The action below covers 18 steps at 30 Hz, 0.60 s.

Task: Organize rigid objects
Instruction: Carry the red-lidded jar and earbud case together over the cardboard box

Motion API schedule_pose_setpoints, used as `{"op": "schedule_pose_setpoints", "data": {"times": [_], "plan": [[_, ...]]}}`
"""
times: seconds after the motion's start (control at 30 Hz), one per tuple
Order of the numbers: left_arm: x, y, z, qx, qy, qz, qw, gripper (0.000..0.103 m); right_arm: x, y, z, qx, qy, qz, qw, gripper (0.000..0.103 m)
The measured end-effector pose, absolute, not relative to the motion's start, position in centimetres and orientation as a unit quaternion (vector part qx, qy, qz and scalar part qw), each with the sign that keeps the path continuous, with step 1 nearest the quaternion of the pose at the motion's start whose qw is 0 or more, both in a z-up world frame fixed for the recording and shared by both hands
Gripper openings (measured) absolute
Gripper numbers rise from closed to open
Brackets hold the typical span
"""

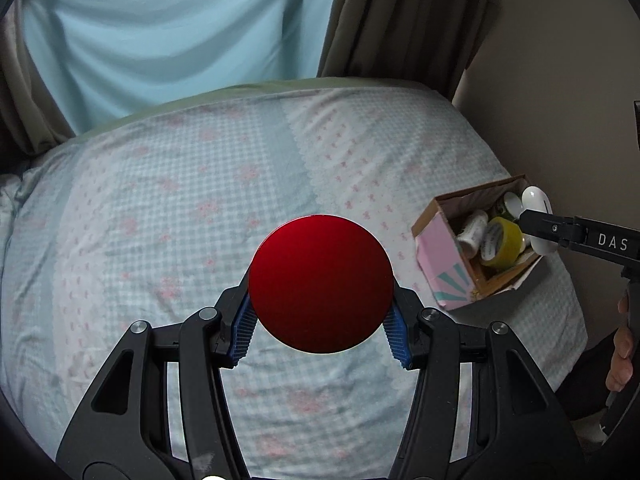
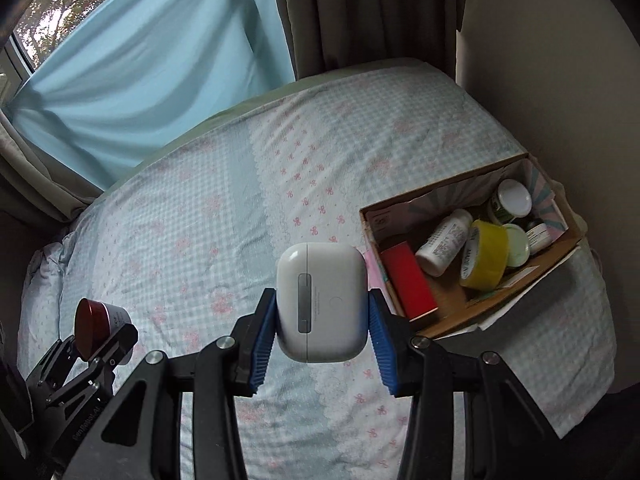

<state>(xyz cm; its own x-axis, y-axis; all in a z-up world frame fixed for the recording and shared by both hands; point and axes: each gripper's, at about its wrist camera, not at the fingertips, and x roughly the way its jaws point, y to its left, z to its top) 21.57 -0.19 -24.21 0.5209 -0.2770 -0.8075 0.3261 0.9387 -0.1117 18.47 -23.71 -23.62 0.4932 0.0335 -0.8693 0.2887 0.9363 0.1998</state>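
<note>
My left gripper is shut on a red-lidded round jar, held above the bed; it also shows in the right wrist view. My right gripper is shut on a white earbuds case, held above the bed left of an open cardboard box. In the left wrist view the case hangs over the box. The box holds a yellow tape roll, a white bottle, a red box and small jars.
The bed has a light blue checked cover with pink bows. The box sits at its right edge beside a beige wall. Blue and brown curtains hang behind the bed.
</note>
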Motion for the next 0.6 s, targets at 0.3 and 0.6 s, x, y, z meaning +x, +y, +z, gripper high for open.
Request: {"op": "schedule_pose_setpoints", "data": {"times": [0.3,0.6], "plan": [[18.7,-10.1,-21.7,0.005,0.473,-0.156,0.867,0.051,15.3,-34.5,-22.2,0.124,0.501,-0.037,0.856,0.041],[18.4,-20.5,-22.9,0.010,0.495,-0.153,0.855,0.051,16.6,-43.7,-24.7,0.061,0.526,-0.011,0.848,0.041]]}}
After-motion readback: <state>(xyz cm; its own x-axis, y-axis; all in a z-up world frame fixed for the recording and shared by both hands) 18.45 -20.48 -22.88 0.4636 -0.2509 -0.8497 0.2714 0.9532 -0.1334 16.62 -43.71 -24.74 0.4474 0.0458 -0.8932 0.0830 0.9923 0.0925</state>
